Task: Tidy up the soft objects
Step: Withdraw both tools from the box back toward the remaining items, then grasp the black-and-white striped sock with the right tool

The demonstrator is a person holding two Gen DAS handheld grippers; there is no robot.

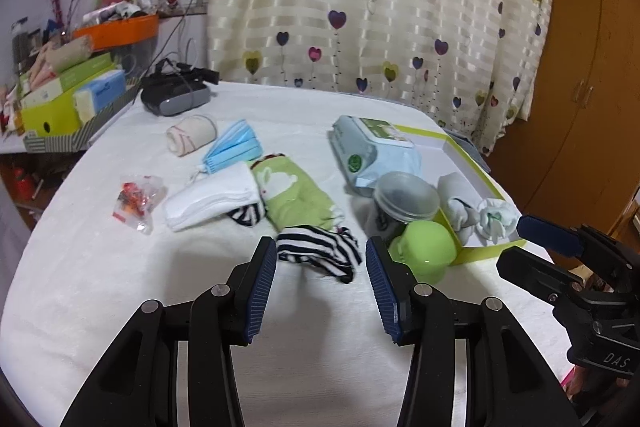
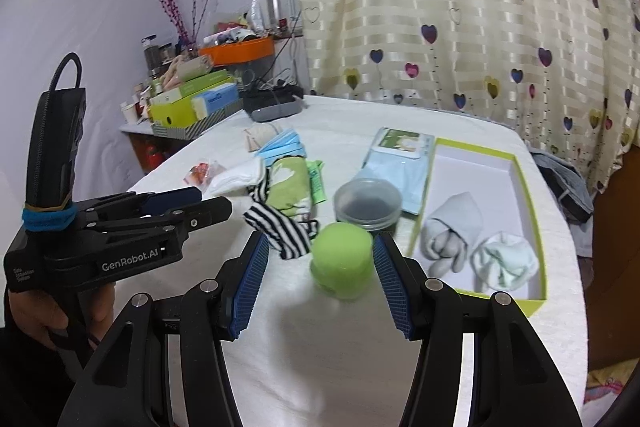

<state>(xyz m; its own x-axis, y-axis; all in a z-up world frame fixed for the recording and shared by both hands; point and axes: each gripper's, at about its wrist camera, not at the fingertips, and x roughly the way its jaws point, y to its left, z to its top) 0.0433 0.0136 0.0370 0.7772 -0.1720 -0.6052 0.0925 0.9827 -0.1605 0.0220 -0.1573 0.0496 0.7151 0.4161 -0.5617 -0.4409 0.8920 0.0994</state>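
Observation:
A black-and-white striped sock (image 1: 320, 253) lies crumpled on the white table cover, just ahead of my open, empty left gripper (image 1: 321, 251). Behind it lie a green sock (image 1: 298, 197), a white sock (image 1: 212, 203), blue face masks (image 1: 232, 147) and a pink rolled sock (image 1: 191, 134). My right gripper (image 2: 321, 251) is open, with a green plastic cup (image 2: 342, 263) between its fingertips; touching cannot be told. The green-rimmed box (image 2: 534, 203) at the right holds a grey sock bundle (image 2: 452, 231) and a pale green one (image 2: 504, 261).
A clear lidded jar (image 2: 368, 203) and a wet-wipes pack (image 2: 400, 163) sit beside the box. A small wrapped snack (image 1: 138, 201) lies at the left. A black headset (image 1: 174, 95) and stacked boxes (image 1: 68, 99) stand at the far left. A heart-print curtain hangs behind.

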